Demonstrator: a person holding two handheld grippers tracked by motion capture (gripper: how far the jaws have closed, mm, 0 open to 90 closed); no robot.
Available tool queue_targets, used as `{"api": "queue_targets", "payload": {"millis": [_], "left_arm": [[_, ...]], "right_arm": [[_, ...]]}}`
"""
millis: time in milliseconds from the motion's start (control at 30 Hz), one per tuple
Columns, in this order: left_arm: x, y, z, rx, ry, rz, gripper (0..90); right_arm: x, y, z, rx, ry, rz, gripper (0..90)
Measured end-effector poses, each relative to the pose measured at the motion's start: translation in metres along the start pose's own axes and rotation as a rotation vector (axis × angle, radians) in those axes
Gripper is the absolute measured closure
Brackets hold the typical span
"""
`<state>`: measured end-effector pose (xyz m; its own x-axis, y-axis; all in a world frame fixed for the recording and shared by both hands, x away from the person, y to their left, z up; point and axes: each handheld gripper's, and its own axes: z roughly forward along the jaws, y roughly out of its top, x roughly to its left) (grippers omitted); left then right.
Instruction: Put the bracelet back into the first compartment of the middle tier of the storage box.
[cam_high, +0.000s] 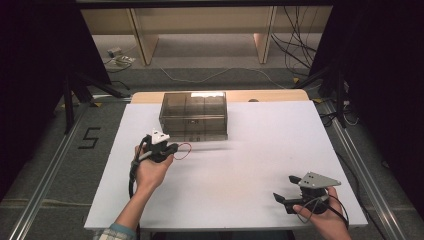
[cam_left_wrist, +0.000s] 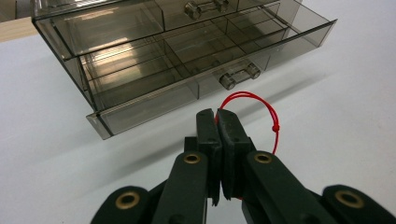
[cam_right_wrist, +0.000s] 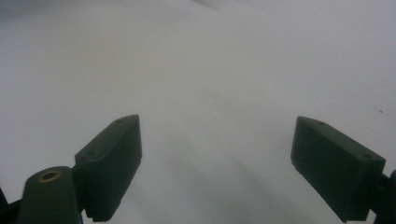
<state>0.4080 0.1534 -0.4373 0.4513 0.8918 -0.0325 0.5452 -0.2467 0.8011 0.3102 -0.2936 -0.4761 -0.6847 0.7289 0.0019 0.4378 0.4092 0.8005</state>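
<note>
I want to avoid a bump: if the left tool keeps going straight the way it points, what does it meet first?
Probably the front of the open lower drawer of the smoky plastic drawer box, near its handle. The left tool, shut on a red string loop, points at it; the gap is hard to judge.

Digit "5" marked on floor, left of table.

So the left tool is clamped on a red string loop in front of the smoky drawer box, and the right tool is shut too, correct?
Not quite. The right tool is open: the right gripper view shows its jaws spread wide over bare white table. The rest holds: the left tool is shut on the red string loop in front of the smoky drawer box.
</note>
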Motion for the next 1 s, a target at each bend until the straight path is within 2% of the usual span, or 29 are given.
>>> {"api": "queue_targets", "payload": {"millis": [1000], "left_arm": [[-0.008,0.012,0.002,-0.022,-0.013,0.001,88.4]], "right_arm": [[0.001,-0.001,0.0,-0.001,0.002,-0.004,17.0]]}}
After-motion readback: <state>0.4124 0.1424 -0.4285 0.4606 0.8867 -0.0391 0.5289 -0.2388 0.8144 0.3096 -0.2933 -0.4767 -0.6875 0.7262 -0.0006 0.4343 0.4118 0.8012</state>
